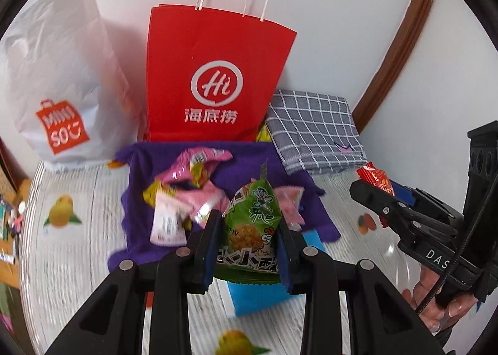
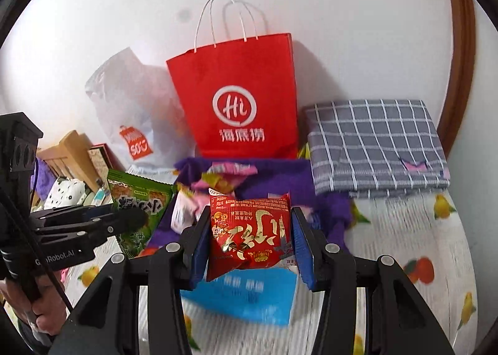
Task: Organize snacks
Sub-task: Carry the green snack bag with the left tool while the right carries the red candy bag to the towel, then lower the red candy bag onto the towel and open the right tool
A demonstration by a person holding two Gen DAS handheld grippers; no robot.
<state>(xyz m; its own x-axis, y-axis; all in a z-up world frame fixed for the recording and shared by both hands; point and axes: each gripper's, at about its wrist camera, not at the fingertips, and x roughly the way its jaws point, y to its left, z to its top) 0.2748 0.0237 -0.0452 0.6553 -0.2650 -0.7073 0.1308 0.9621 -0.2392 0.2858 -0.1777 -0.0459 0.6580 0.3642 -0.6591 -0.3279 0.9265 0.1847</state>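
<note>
Straight ahead on my left wrist view, the left gripper (image 1: 249,230) clamps a green snack packet (image 1: 253,224); the red "Hi" bag (image 1: 218,75) stands at twelve o'clock, the MINISO bag (image 1: 59,81) at ten. On the right view, my right gripper (image 2: 249,236) grips a red snack packet (image 2: 249,230), angled down over the purple cloth (image 2: 274,180).

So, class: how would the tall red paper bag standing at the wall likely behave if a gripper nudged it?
The red paper bag stands tall and narrow, leaning slightly, so it would probably tip. Its creased paper sides suggest it is light and may slide.

Left claw (image 1: 249,249): black arms; blue pads; silver rivets; right claw (image 2: 249,240) alike; black cable.
</note>
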